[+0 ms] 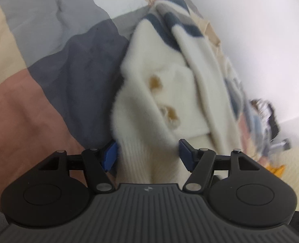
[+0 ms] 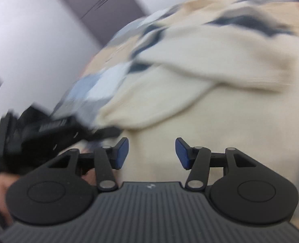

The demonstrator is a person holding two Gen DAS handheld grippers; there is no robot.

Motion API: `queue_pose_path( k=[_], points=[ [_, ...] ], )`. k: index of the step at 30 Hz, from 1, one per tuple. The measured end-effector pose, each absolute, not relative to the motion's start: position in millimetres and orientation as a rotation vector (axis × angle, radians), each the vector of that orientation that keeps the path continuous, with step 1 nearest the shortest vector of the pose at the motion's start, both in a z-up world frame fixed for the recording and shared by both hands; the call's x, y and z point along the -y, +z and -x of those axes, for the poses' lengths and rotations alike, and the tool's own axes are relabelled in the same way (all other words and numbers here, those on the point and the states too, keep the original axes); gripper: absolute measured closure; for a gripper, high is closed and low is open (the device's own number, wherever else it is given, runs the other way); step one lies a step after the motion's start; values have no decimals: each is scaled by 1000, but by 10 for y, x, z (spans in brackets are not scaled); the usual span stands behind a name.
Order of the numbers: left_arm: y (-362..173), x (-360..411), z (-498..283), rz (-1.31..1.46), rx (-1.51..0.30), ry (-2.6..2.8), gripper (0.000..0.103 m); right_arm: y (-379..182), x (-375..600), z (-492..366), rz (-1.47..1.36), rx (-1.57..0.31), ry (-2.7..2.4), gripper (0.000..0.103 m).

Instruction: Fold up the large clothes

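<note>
The patchwork bedspread (image 1: 48, 64) spreads ahead of my fingers, beneath the cream knit sweater (image 1: 159, 101). My left gripper (image 1: 147, 154) is spread wide, the sweater's ribbed hem between its pads. My right gripper (image 2: 151, 154) gapes over blurred cream knit.

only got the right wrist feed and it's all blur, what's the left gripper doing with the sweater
Observer: The left gripper is open, its blue pads either side of the cream sweater's ribbed edge.
Operator: any markings on the knit
Observer: Two brownish patches on the cream front and navy stripes higher up.
Operator: what's it lying on
Observer: A patchwork quilt of grey, navy, beige and pink blocks.
Operator: and my side
Observer: The right gripper is open too, over plain cream knit.
</note>
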State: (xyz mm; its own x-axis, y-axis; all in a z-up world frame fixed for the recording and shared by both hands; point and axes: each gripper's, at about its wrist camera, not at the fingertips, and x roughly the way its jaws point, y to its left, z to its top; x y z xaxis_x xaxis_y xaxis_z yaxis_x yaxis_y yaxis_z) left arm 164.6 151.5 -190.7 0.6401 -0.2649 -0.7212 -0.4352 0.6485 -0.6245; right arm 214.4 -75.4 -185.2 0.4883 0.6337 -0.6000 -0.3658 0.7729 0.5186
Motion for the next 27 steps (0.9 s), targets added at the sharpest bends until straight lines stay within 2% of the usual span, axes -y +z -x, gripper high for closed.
queue_pose_path(
  k=[3, 4, 7, 8, 13, 14, 15, 16, 22, 27],
  points=[
    [-1981, -1434, -1723, 836, -924, 141, 34, -1883, 1011, -2151, -359, -836, 407, 47],
    [-1984, -1423, -1734, 823, -920, 150, 40, -1899, 1089, -2176, -380, -836, 348, 47],
    [-1966, -1454, -1674, 824, -893, 175, 75, -1945, 1366, -2207, -488, -824, 217, 50],
    [-1964, -1485, -1630, 852, -877, 171, 82, -1968, 1399, -2228, -512, -822, 193, 50],
    [-1841, -1664, -1406, 973, -760, 138, 87, -1953, 1571, -2125, -562, -794, 99, 49],
    [-1825, -1680, -1380, 985, -746, 133, 88, -1948, 1615, -2114, -568, -793, 78, 42],
    [-1810, -1692, -1359, 996, -734, 129, 88, -1960, 1640, -2116, -575, -796, 48, 23],
    [-1795, -1702, -1345, 1008, -722, 121, 88, -1988, 1663, -2127, -592, -805, 27, 17],
    [-1849, -1747, -1384, 1032, -725, 115, 88, -2405, 1602, -2307, -807, -1004, 210, 17],
    [-1898, -1794, -1463, 1072, -727, 121, 88, -2412, 1419, -2343, -776, -1006, 300, 17]
  ],
)
